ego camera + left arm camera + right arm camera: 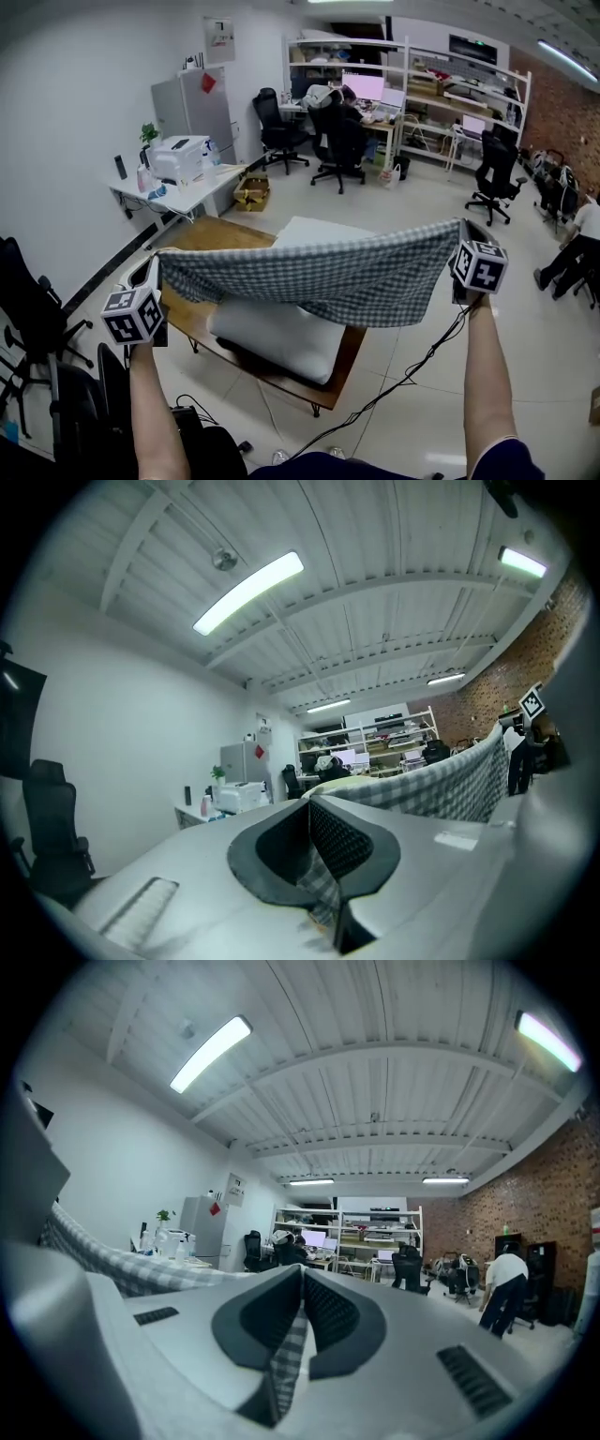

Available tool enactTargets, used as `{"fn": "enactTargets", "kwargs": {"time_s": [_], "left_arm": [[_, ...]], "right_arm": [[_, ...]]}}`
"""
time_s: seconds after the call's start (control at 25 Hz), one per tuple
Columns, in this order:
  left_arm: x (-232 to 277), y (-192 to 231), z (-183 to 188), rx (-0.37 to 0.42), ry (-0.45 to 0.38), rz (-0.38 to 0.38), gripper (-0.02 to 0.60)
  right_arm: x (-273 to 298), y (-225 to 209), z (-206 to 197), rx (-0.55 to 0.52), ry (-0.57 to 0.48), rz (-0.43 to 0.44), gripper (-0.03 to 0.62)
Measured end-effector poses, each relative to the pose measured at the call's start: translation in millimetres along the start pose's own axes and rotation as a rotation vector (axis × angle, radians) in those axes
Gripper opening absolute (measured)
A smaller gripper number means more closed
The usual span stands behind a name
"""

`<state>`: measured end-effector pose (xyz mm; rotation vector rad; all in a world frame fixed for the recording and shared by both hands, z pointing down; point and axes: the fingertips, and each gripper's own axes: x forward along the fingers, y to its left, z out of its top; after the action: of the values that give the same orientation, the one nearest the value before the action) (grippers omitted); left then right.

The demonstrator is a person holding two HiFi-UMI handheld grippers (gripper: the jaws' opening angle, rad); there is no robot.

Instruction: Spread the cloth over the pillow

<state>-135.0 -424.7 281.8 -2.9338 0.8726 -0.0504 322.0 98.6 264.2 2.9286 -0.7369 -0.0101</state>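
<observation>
The left gripper [155, 270] and right gripper [461, 232], fingers [352, 841] clenched on opposite corners, hold the checked cloth [319, 272] stretched crosswise, the white pillow [281, 336] directly below on the bench [204, 234].

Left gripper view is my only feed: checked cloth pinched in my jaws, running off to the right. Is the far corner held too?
Observer: Yes. The right gripper view shows the right gripper shut on the cloth, a checked strip between its pads.
Operator: Where is the pillow relative to the cloth?
Observer: In the head view the white pillow lies on a low wooden table. The cloth spans across its middle, and pillow shows beyond and below it. I cannot tell whether the sagging lower edge touches it.
</observation>
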Motion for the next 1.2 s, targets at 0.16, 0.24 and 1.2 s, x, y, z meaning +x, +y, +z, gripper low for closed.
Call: {"fn": "enactTargets", "kwargs": {"time_s": [0.16,0.24,1.2], "left_arm": [[-1.3,-7.0,-0.3,0.004,0.010,0.003,0.011],[-2.5,-11.4,2.9,0.020,0.006,0.013,0.011],[29.5,-77.4,39.1,0.079,-0.053,0.117,0.011]], "right_arm": [[0.9,-7.0,1.8,0.001,-0.010,0.005,0.026],[4.0,-12.0,-0.8,-0.008,-0.003,0.005,0.026],[60.8,-62.9,30.2,-0.020,-0.067,0.074,0.025]]}}
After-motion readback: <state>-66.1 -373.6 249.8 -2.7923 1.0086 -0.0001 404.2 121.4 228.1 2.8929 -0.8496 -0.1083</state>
